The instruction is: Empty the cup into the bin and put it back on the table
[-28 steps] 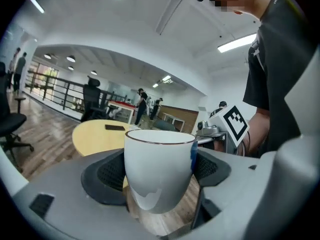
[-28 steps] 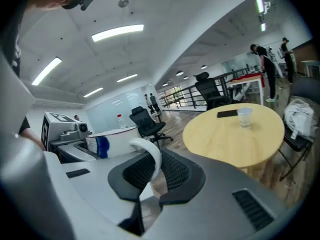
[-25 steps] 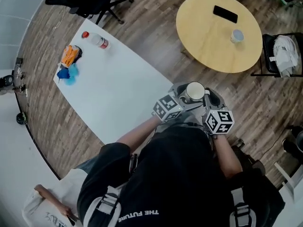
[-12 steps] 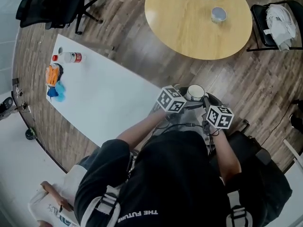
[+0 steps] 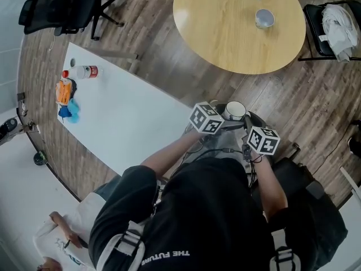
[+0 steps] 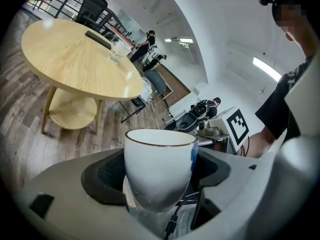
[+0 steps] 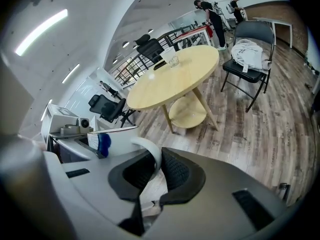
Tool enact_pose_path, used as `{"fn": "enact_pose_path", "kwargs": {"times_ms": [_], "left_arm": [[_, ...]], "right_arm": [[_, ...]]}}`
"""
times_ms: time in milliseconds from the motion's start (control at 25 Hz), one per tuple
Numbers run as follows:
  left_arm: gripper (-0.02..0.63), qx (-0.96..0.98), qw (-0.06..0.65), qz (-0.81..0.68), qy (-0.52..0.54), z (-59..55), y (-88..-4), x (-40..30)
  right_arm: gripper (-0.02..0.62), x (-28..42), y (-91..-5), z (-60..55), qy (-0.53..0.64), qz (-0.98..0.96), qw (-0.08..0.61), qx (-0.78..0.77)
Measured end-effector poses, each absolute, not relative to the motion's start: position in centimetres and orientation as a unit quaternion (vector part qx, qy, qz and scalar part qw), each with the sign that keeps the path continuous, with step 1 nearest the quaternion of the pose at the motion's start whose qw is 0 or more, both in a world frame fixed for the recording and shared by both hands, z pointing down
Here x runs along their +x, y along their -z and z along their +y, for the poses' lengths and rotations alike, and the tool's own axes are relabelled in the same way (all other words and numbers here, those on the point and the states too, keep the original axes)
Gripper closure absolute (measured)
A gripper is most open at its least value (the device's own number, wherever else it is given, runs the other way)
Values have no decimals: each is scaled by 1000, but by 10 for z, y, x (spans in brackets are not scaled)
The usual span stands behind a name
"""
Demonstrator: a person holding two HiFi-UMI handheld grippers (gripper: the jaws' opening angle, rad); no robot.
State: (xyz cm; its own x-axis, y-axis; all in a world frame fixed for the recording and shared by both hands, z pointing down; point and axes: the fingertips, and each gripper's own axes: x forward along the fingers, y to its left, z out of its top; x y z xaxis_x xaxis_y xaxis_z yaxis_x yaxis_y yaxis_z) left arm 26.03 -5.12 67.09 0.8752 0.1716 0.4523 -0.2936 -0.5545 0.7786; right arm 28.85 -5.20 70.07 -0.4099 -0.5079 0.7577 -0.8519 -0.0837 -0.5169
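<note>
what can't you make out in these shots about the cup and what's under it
- cup contents: left gripper view looks side-on, so the wall hides the inside; head view is too small.
- what lies under the cup: head view, covered by the left gripper, right gripper and the person's body.
- cup body: right gripper view, mostly behind that gripper's housing; only the handle shows clearly.
</note>
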Motion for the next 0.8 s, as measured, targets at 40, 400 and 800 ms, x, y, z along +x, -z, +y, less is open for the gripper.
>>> {"fn": "enact_pose_path", "kwargs": {"times_ms": [40,400,800], "left_arm": [[227,849,467,-37,-245,-53,-670,261],[227,969,182,-127,-105,-107,-551,237],[227,939,115,-316,-69,-125,-485,114]], "right_arm": [[546,289,-700,-54,-517,-660,165,519],[546,268,-564,-128,-200,-817,96,533],[546,133,-494,-159,-109,-915,82,381]]}}
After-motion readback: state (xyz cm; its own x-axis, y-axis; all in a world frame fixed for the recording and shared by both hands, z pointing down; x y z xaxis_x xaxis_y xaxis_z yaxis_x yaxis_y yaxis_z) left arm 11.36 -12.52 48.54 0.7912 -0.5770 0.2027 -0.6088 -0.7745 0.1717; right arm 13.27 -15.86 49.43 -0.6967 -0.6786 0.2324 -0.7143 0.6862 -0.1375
